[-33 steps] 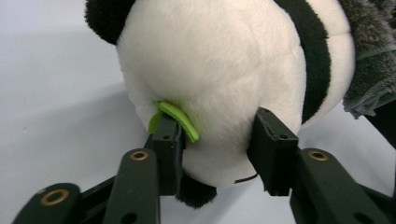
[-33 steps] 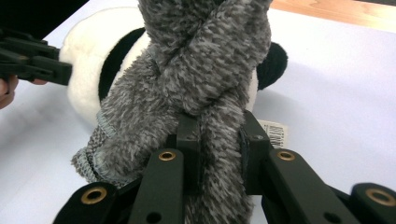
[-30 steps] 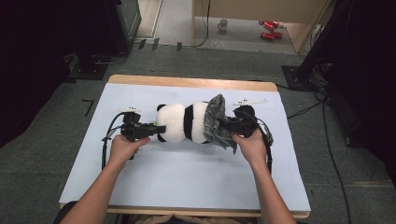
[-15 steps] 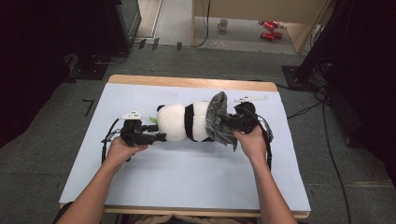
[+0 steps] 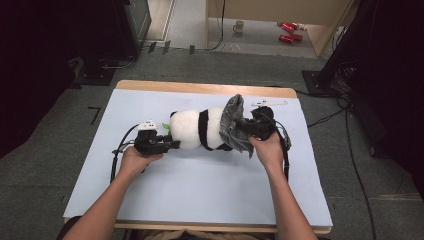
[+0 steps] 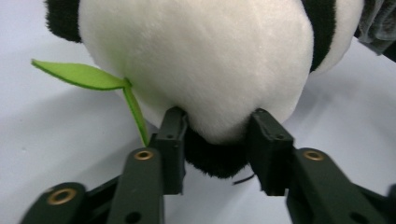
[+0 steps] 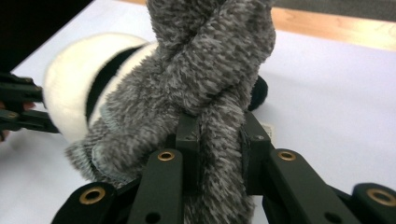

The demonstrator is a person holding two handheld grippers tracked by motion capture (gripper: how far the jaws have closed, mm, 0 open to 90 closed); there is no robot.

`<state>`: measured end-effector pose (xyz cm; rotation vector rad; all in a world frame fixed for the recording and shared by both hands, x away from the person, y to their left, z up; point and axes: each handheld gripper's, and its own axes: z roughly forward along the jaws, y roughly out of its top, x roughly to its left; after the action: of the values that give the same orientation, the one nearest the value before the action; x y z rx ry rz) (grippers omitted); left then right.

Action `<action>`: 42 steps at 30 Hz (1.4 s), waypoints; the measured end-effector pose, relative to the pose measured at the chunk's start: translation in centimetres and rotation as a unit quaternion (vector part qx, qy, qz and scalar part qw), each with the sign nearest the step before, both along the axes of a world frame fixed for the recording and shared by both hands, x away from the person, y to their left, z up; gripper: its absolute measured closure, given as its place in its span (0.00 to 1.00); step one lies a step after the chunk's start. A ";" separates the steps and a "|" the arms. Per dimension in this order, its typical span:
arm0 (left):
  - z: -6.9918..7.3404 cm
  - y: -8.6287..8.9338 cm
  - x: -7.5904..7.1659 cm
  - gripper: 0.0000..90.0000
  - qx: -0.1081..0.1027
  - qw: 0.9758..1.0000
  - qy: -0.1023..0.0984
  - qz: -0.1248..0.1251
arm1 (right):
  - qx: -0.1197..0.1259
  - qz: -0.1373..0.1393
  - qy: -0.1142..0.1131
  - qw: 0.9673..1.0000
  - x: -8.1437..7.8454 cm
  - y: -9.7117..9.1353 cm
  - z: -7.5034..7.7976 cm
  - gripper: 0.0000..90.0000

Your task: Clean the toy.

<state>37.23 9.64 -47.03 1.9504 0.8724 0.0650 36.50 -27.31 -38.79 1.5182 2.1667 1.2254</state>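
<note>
Both tongs clenched mid-table: left tongs [image 6: 212,140] on panda [image 5: 197,130], right tongs [image 7: 217,140] on grey cloth [image 7: 205,70].

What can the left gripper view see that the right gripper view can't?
The left gripper view alone: a green leaf beside the panda, and the left gripper, its jaws just closing, pressing on the panda's white plush end with black fur between them.

The right gripper view alone: the right gripper shut on a fuzzy grey cloth draped on the panda's other end, plus the table's wooden edge.

Both: the black-and-white panda lying on the pale sheet, and some grey cloth.
</note>
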 end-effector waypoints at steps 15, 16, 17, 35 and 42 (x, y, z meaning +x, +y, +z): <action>2.9 -0.6 -0.7 0.91 -0.035 0.997 0.064 -0.027 | 0.034 0.051 -0.035 0.997 -2.0 2.7 3.6 0.85; 3.0 -0.5 -0.7 0.92 -0.036 0.997 0.067 -0.026 | 0.038 0.058 -0.037 0.997 -2.2 3.1 3.8 0.85; 3.0 -0.4 -0.7 0.92 -0.037 0.997 0.069 -0.026 | 0.043 0.065 -0.037 0.996 -2.4 3.5 3.9 0.85; 2.9 -0.4 -0.5 0.92 -0.036 0.996 0.076 -0.014 | 0.018 0.155 0.004 0.988 -2.9 11.7 -0.6 0.85; 2.9 -0.5 -0.5 0.93 -0.029 0.996 0.080 -0.012 | -0.009 0.145 -0.001 0.989 -2.9 11.5 -1.3 0.85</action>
<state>36.75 9.17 -44.15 1.9302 0.9436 -0.1313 33.65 -15.85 -40.10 1.2251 2.4550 1.2841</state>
